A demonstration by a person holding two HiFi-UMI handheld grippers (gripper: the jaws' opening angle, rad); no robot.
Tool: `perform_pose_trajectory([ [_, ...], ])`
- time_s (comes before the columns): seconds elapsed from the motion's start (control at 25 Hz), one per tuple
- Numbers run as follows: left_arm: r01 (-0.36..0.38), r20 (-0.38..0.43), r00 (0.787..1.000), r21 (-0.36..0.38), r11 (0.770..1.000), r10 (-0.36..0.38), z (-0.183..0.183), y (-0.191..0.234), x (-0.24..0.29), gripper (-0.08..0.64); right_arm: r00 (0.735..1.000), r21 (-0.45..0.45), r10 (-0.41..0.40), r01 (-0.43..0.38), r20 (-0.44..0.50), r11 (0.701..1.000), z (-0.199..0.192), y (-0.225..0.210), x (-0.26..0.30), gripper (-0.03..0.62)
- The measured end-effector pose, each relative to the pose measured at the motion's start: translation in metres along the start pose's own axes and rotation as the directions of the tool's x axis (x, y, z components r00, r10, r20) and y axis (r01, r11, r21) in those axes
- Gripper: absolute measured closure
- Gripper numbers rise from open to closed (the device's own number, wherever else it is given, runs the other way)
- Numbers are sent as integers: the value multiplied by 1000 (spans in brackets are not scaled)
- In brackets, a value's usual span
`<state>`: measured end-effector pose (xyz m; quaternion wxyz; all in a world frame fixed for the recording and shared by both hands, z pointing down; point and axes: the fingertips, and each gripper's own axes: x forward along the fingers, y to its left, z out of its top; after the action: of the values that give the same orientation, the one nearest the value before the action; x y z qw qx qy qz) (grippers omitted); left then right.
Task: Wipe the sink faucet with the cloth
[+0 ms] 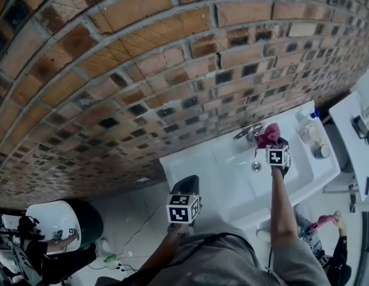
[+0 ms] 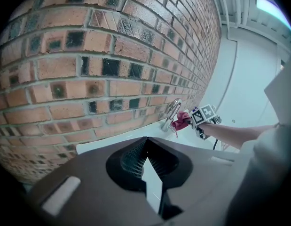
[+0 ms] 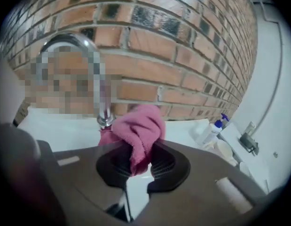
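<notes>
A chrome faucet (image 1: 248,131) curves over the white sink (image 1: 303,177) against the brick wall. My right gripper (image 1: 269,143) is shut on a pink cloth (image 1: 267,134), and the cloth sits right beside the faucet's spout. In the right gripper view the cloth (image 3: 137,128) bulges out of the shut jaws next to the spout's outlet (image 3: 104,120); whether they touch is unclear. My left gripper (image 1: 185,186) hangs off the sink's left corner, shut with nothing in it. The left gripper view shows the faucet (image 2: 172,110), the cloth (image 2: 181,121) and the right gripper further off.
A pump bottle (image 1: 303,117) and small containers (image 1: 320,151) stand on the sink's right ledge. The drain (image 1: 256,166) is in the basin's middle. A second white basin (image 1: 56,219) is at lower left. Another person's hand with a pink cloth (image 1: 327,221) shows at lower right.
</notes>
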<state>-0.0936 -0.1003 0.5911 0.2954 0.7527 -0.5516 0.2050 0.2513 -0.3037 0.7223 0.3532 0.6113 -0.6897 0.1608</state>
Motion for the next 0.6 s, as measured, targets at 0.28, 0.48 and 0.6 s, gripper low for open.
perform_pose_trajectory([
  [0.28,33,-7,999,23,999,-33,3,-13,7,543,992,203,108,-93,-63,975,-68,-6,0,543],
  [0.48,57,-14,998,41,998,-56,5,-25,14,542,989,130,144,-139,-29,982,-48,35,-6,546],
  [0.6,67,-21,998,49,997,-66,3,-29,15,543,968,95,248,-243,-43,965,-59,57,-8,546],
])
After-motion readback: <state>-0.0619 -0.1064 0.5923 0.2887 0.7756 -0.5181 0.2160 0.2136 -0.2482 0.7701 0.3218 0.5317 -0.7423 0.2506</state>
